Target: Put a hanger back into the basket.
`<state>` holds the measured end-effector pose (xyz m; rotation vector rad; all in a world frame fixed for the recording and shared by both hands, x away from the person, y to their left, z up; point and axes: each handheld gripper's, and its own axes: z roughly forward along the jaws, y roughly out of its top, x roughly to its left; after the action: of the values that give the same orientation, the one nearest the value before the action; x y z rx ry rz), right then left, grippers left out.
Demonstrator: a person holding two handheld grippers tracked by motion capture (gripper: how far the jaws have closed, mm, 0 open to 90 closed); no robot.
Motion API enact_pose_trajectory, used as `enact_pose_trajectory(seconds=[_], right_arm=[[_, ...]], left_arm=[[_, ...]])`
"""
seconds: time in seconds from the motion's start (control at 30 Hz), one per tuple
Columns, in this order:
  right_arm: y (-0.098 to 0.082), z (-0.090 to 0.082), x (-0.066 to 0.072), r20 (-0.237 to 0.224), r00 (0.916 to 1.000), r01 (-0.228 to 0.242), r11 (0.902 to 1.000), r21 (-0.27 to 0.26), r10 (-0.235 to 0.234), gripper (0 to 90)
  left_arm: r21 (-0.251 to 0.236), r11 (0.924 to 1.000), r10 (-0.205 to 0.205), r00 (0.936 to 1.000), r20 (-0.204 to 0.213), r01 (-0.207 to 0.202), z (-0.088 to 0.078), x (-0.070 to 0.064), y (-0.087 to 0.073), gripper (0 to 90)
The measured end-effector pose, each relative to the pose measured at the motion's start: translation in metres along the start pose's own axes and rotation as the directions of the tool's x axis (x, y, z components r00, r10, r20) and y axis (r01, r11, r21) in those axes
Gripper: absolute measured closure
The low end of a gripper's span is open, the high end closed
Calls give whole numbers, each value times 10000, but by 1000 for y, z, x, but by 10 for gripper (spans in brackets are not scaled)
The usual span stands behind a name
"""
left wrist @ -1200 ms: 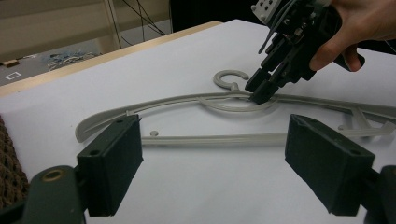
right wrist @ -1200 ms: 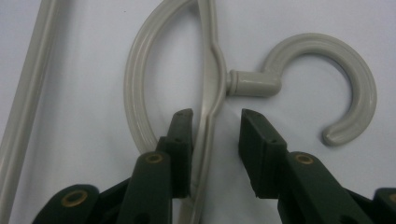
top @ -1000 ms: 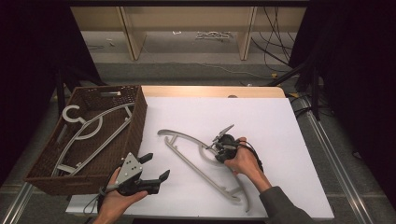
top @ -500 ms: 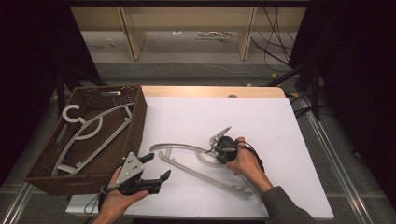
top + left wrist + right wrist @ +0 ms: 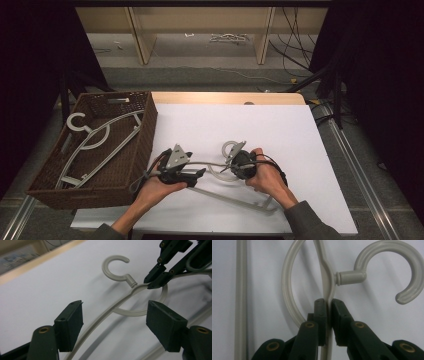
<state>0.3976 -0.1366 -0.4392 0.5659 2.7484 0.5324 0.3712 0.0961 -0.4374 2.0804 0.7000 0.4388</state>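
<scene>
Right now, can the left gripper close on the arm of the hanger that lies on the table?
Probably yes. The left gripper is open, and the hanger arm already runs between its jaws with nothing blocking. The right gripper holds the hanger near its hook.

This looks like a lab or test room set up for recording. A white sheet covers the desk (image 5: 280, 130), which sits on metal rails (image 5: 357, 160) with black curtains (image 5: 380, 75) at 3 and 9 o'clock. At 12 o'clock stand bare plywood shelves (image 5: 200, 25), with loose cables (image 5: 295, 45) trailing over the grey carpet floor (image 5: 200, 75) at 1 o'clock.
</scene>
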Motion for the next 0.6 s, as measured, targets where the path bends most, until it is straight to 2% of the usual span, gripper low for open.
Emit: enact_pose_trajectory(seconds=[0.07,0.13,0.23,0.27,0.33,0.4,0.47,0.5,0.53,0.6], right_arm=[[0,-2,2,-42,9999,96,9999,-46,-96,828],[1,-5,4,-22,9998,217,9997,-133,-217,828],[2,-8,5,29,9995,320,9993,-184,-319,828],[2,-9,6,73,9994,348,9992,-207,-346,828],[3,-9,7,72,9990,453,9987,-230,-451,828],[4,-11,8,98,9983,569,9980,-271,-567,828],[5,-13,9,132,9977,671,9973,-294,-667,828],[6,-13,10,142,9973,719,9969,-331,-715,828],[6,-14,10,144,9969,775,9964,-340,-771,829],[8,-15,12,141,9962,867,9954,-413,-862,828]], left_arm=[[403,9991,135,9999,-24,-134,12,0,4,297],[866,9953,408,9990,181,-422,22,0,5,300],[1146,9916,530,9970,564,-592,32,2,5,334],[1253,9889,731,9956,593,-801,33,2,6,341],[1452,9853,813,9947,627,-897,37,4,6,349],[1546,9838,795,9937,792,-910,38,7,8,383],[1525,9851,612,9906,1224,-797,40,9,9,382],[1535,9866,348,9906,1320,-551,41,8,9,395],[1552,9848,557,9886,1396,-774,42,10,11,402],[1744,9815,536,9880,1450,-788,44,10,12,432]])
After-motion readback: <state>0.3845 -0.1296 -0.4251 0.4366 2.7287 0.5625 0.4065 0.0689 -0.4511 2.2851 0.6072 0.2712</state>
